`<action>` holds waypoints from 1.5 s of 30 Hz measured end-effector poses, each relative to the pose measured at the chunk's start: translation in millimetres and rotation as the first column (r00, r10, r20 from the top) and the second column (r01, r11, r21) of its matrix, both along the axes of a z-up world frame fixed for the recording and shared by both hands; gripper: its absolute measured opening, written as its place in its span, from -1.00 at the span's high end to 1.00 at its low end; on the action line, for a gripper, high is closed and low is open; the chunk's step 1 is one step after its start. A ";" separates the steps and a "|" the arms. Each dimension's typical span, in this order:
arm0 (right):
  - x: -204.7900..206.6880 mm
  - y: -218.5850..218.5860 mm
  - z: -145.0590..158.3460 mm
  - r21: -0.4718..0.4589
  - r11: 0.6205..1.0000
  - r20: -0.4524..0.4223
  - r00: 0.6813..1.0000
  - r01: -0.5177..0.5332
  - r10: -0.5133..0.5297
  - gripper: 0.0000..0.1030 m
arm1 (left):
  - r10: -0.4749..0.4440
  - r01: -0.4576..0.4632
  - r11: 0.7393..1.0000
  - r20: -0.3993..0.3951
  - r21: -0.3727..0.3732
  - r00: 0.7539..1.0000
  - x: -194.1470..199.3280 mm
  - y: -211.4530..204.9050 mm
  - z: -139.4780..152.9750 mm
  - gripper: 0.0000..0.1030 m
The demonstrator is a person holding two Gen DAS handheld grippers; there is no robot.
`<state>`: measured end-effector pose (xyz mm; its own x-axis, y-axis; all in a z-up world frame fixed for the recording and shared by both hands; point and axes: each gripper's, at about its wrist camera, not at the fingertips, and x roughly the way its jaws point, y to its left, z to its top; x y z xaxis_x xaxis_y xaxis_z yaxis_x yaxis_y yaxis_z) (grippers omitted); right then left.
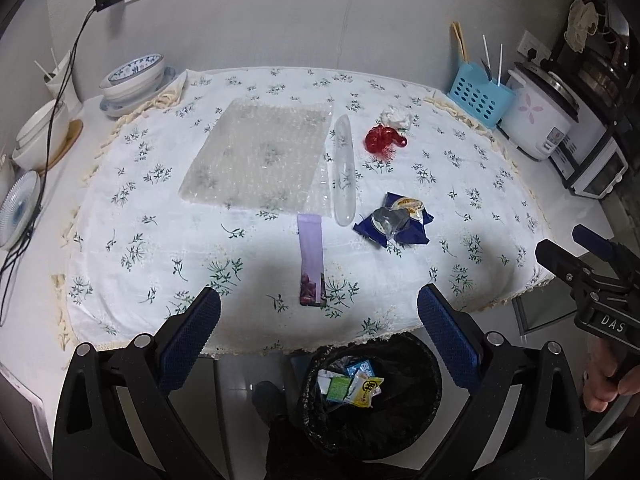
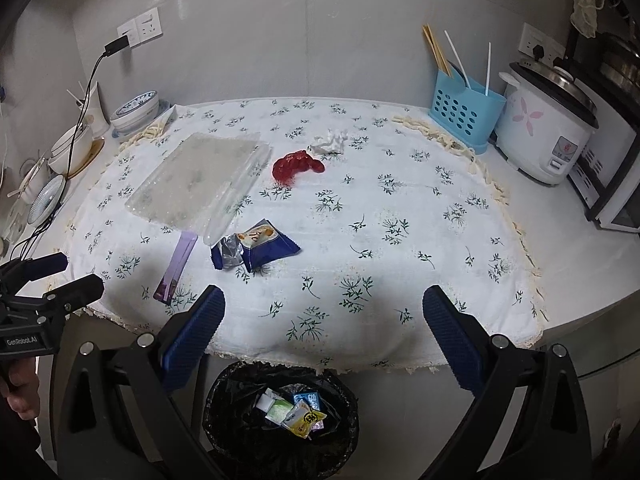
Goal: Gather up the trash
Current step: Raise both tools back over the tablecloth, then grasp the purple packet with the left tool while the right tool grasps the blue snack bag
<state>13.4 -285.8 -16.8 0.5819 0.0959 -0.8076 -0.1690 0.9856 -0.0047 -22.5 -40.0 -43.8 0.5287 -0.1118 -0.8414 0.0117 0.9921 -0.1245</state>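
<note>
open cloth on the near right, clutter on the left

clear floral white tablecloth [image 2: 400, 248] right of crumpled dark blue foil wrapper [image 2: 256, 248]; flat clear bubble-wrap sheet [image 2: 196, 176] blocking far left.

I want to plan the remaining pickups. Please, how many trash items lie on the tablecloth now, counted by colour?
Clear: 2, bubble wrap sheet and plastic tube
Red: 1, red wrapper
White: 1, crumpled tissue
Blue: 1, blue snack packet
Purple: 1, purple sachet
Total: 6
</note>
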 end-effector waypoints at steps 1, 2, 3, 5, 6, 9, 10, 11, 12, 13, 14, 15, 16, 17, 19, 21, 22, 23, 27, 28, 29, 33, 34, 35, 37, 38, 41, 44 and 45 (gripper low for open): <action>3.4 0.8 1.0 0.000 1.000 0.001 1.000 0.001 -0.001 -0.85 | -0.001 0.001 1.000 0.000 -0.001 1.000 3.4 1.0 0.5 -0.88; 7.6 1.8 2.2 0.000 1.000 0.002 1.000 0.002 -0.002 -0.85 | -0.002 0.002 1.000 -0.001 0.000 1.000 7.9 2.0 1.0 -0.88; 10.1 2.8 3.0 0.000 1.000 0.004 1.000 0.003 -0.003 -0.85 | -0.003 0.003 1.000 -0.002 0.003 1.000 11.4 2.7 1.2 -0.88; 18.2 5.2 4.5 -0.001 1.000 0.006 1.000 0.002 -0.002 -0.85 | -0.006 0.006 1.000 -0.002 0.007 1.000 20.4 5.1 2.1 -0.88; 21.8 6.6 4.5 -0.004 1.000 0.006 1.000 0.001 -0.001 -0.85 | -0.006 0.006 1.000 -0.002 0.009 1.000 24.1 7.0 2.4 -0.88; 33.6 11.0 1.9 -0.003 1.000 -0.003 1.000 0.001 -0.001 -0.85 | -0.006 0.006 1.000 -0.007 0.015 1.000 37.6 12.3 1.3 -0.88; 37.5 12.4 -0.1 -0.003 1.000 -0.009 1.000 0.000 0.000 -0.85 | -0.003 0.003 1.000 -0.011 0.017 1.000 42.0 14.5 0.0 -0.88; 42.2 14.6 -2.7 -0.005 1.000 -0.016 1.000 -0.001 0.001 -0.85 | -0.002 0.002 1.000 -0.017 0.017 1.000 47.3 17.2 -2.2 -0.88; 47.0 17.1 -5.9 -0.010 1.000 -0.024 1.000 -0.003 0.003 -0.85 | -0.001 0.001 1.000 -0.023 0.016 1.000 51.4 19.4 -4.2 -0.88; 50.7 19.0 -8.9 -0.013 1.000 -0.031 1.000 -0.004 0.004 -0.85 | 0.001 0.000 1.000 -0.031 0.017 1.000 55.8 21.2 -6.9 -0.88; 55.6 21.2 -12.9 -0.016 1.000 -0.041 0.999 -0.006 0.005 -0.85 | 0.000 0.001 1.000 -0.038 0.016 0.999 59.8 22.9 -10.0 -0.87; 60.1 23.3 -17.0 -0.015 1.000 -0.051 0.999 -0.008 0.007 -0.85 | -0.005 0.006 1.000 -0.048 0.016 0.999 64.7 23.9 -13.8 -0.87; 63.5 24.9 -20.4 -0.014 1.000 -0.061 0.998 -0.009 0.008 -0.85 | -0.010 0.011 1.000 -0.057 0.020 0.998 68.5 24.2 -17.8 -0.87; 68.5 27.3 -25.5 -0.012 1.000 -0.076 0.997 -0.011 0.010 -0.85 | -0.014 0.016 1.000 -0.068 0.025 0.998 72.4 24.4 -22.5 -0.86; 74.7 31.6 -33.7 -0.013 1.000 -0.094 0.996 -0.012 0.011 -0.85 | -0.023 0.025 0.999 -0.093 0.022 0.995 80.1 24.7 -33.1 -0.86; 81.6 36.4 -45.0 -0.012 1.000 -0.119 0.993 -0.019 0.017 -0.85 | -0.030 0.033 0.999 -0.118 0.019 0.993 85.9 23.8 -44.4 -0.86; 83.6 38.6 -49.6 -0.013 1.000 -0.129 0.991 -0.022 0.020 -0.85 | -0.036 0.038 0.999 -0.130 0.018 0.991 88.1 22.6 -49.8 -0.85; 86.5 41.3 -55.4 -0.013 1.000 -0.141 0.990 -0.026 0.024 -0.84 | -0.044 0.047 0.999 -0.144 0.018 0.989 90.3 20.3 -56.5 -0.84; 97.1 51.1 -74.0 -0.011 0.999 -0.183 0.982 -0.053 0.050 -0.79 | -0.062 0.066 0.998 -0.190 0.018 0.980 96.6 11.7 -79.1 -0.77; 99.3 53.0 -78.0 -0.011 0.998 -0.191 0.980 -0.059 0.056 -0.79 | -0.066 0.070 0.997 -0.201 0.015 0.977 97.7 10.1 -83.8 -0.76; 101.1 54.3 -81.2 -0.011 0.998 -0.199 0.978 -0.063 0.059 -0.78 | -0.071 0.075 0.997 -0.209 0.015 0.975 98.8 7.8 -87.8 -0.73; 109.1 59.5 -93.5 0.004 0.997 -0.233 0.970 -0.075 0.074 -0.64 | -0.075 0.082 0.996 -0.229 0.020 0.970 102.0 0.4 -98.2 -0.56; 110.0 60.8 -95.8 0.008 0.997 -0.239 0.968 -0.078 0.078 -0.61 | -0.071 0.080 0.996 -0.234 0.027 0.970 103.5 -0.8 -99.6 -0.54; 111.4 61.8 -99.1 0.014 0.997 -0.248 0.965 -0.080 0.081 -0.57 | -0.069 0.079 0.996 -0.238 0.034 0.969 104.6 -1.9 -101.0 -0.48; 113.8 63.5 -105.1 0.030 0.996 -0.268 0.960 -0.080 0.085 -0.49 | -0.061 0.074 0.996 -0.249 0.041 0.966 106.4 -2.7 -104.7 -0.35; 114.9 64.0 -107.2 0.037 0.996 -0.275 0.958 -0.078 0.085 -0.44 | -0.057 0.070 0.997 -0.257 0.041 0.965 107.3 -2.7 -106.5 -0.25; 117.7 66.1 -111.7 0.063 0.995 -0.291 0.953 -0.072 0.088 -0.32 | -0.045 0.060 0.997 -0.260 0.051 0.965 108.9 -3.0 -108.0 -0.12; 119.1 69.0 -115.9 0.075 0.994 -0.304 0.948 -0.077 0.096 -0.16 | -0.031 0.050 0.997 -0.264 0.066 0.964 109.6 -1.8 -107.6 0.08; 119.1 70.0 -117.2 0.077 0.994 -0.309 0.946 -0.079 0.100 -0.12 | -0.027 0.048 0.996 -0.267 0.074 0.963 109.9 -1.5 -107.6 0.15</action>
